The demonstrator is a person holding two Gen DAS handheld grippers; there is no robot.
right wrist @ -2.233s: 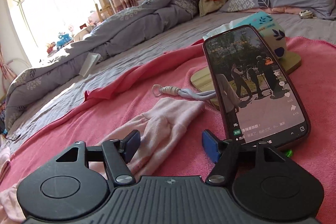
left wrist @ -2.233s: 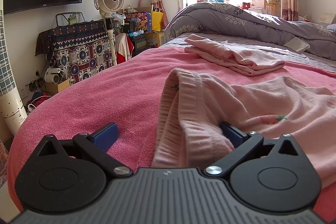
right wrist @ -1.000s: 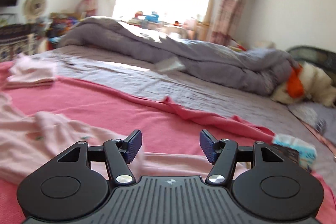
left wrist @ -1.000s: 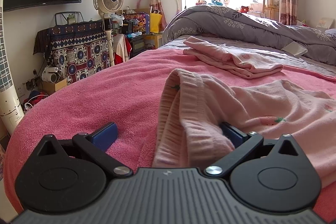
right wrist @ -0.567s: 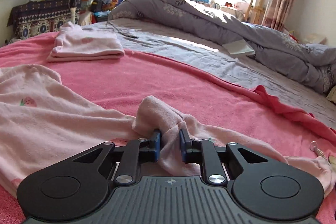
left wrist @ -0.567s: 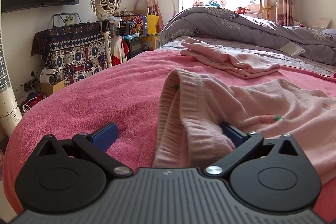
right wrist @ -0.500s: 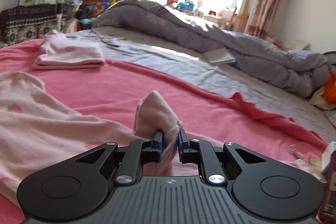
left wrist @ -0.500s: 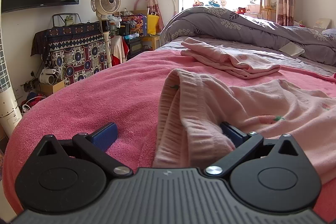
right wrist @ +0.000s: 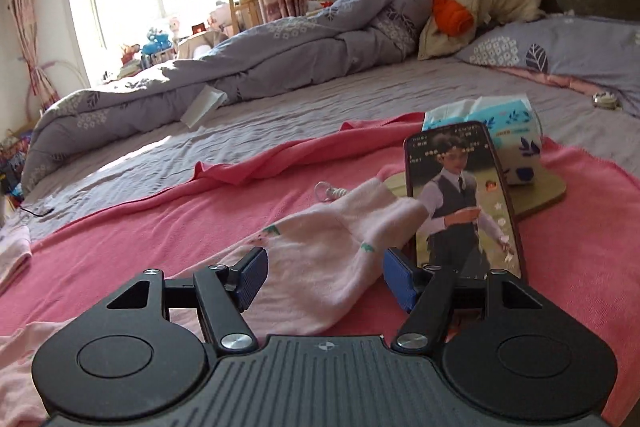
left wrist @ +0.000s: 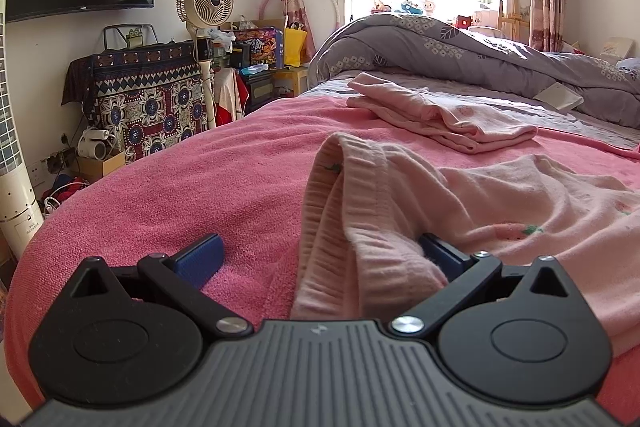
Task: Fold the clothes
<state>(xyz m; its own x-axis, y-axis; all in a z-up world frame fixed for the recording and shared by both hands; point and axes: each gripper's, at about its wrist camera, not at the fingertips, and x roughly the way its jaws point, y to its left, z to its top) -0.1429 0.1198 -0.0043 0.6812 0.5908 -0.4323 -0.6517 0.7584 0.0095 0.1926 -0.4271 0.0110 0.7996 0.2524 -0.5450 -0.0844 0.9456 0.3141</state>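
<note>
The pink garment (left wrist: 500, 203) lies spread on the pink blanket (left wrist: 200, 179) that covers the near part of the bed, its ribbed hem bunched and standing up in a fold in front of the left gripper (left wrist: 320, 253). That gripper's jaws stand wide apart; the hem lies between them, close against the right pad and well clear of the left pad, which rests on bare blanket, so nothing is clamped. In the right wrist view the right gripper (right wrist: 324, 277) has just been opening its jaws, and they now stand apart with the sleeve (right wrist: 344, 243) lying loose between them, flat on the blanket, touching neither pad as far as can be seen. The sleeve's cuff end reaches toward a phone (right wrist: 460, 203) that stands propped upright just beside it, its screen lit. Behind the phone sits a tissue pack (right wrist: 500, 123) on a wooden board (right wrist: 544, 195). A folded pile (left wrist: 440, 111) of pink clothes sits farther up the bed, near the edge of the blanket, and a grey quilt (left wrist: 460, 55) is heaped beyond it.
</note>
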